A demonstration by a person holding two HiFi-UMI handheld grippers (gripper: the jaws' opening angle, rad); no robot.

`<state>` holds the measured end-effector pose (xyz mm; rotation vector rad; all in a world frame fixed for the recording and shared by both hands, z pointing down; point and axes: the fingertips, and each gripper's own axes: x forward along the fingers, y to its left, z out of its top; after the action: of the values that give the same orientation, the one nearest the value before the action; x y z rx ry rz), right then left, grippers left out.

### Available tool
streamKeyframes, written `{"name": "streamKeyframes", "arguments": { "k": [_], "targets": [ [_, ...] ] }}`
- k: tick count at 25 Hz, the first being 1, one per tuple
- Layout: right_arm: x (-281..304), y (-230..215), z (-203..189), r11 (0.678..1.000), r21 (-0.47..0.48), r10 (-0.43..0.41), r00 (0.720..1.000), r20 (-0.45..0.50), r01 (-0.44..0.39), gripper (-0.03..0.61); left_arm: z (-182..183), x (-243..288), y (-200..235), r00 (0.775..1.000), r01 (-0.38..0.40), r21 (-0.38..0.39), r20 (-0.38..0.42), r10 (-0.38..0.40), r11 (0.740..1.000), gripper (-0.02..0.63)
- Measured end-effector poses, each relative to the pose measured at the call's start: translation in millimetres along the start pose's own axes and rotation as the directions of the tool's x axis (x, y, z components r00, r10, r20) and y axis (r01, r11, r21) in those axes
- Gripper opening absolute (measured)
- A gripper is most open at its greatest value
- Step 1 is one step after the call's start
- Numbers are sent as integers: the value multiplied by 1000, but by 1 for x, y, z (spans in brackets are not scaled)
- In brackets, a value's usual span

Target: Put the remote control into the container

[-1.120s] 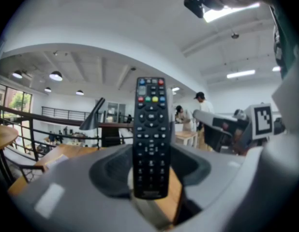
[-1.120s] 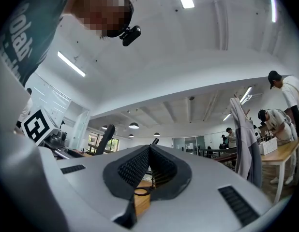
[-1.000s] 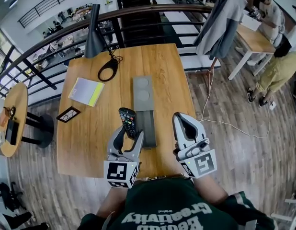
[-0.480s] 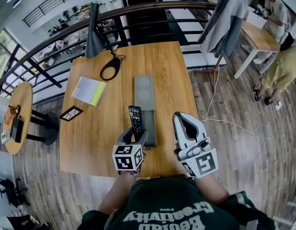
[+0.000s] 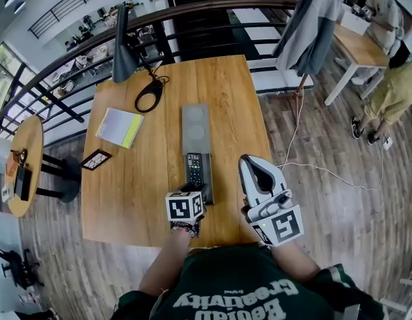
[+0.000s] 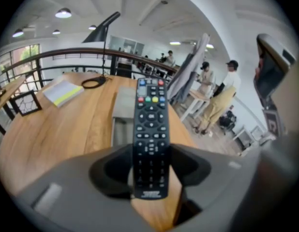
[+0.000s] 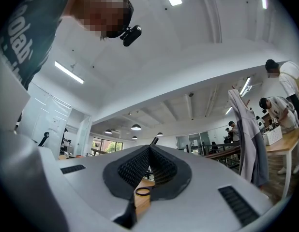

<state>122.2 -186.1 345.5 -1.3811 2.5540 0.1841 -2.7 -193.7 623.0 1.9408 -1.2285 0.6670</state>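
The black remote control point(image 5: 195, 169) lies lengthwise over the near end of the long grey container point(image 5: 196, 129) on the wooden table point(image 5: 133, 179). My left gripper point(image 5: 195, 191) is shut on the remote's near end, its marker cube toward me. In the left gripper view the remote point(image 6: 150, 129) runs away from me between the two pads of that gripper point(image 6: 150, 166), with the container point(image 6: 123, 105) under and beyond it. Whether the remote rests on the container floor I cannot tell. My right gripper point(image 5: 250, 164) hovers right of the container, shut and empty; its pads point(image 7: 140, 166) meet at the tip.
A yellow-green notebook point(image 5: 121, 127), a black cable coil point(image 5: 147, 99) and a small black frame point(image 5: 95, 159) lie on the table's left half. A grey lamp point(image 5: 123, 45) stands at the far left corner. A railing runs behind; people stand at a bench point(image 5: 366, 52) to the right.
My left gripper has carried the remote rightward from beside the container to above its near end and turned it in line with the container. The right gripper has stayed put.
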Motion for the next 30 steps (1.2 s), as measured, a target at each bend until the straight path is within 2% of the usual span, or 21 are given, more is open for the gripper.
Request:
{"name": "streamKeyframes", "arguments": {
  "k": [6,9,25,30],
  "targets": [
    [9,6,-6,1000,7,28,1000,-5,-28,15,-11,25,16,995,-51,-7,-85,51,999,236],
    [13,11,-9,999,10,46,999,-9,-46,15,-19,35,23,991,-53,-35,-123,48,998,236],
    [30,19,-29,995,32,96,994,-51,-94,15,-47,79,47,955,-109,-68,-284,86,992,236],
    [38,20,-33,995,20,99,993,-61,-98,15,-51,90,47,947,-97,-110,-316,58,989,236]
  ]
}}
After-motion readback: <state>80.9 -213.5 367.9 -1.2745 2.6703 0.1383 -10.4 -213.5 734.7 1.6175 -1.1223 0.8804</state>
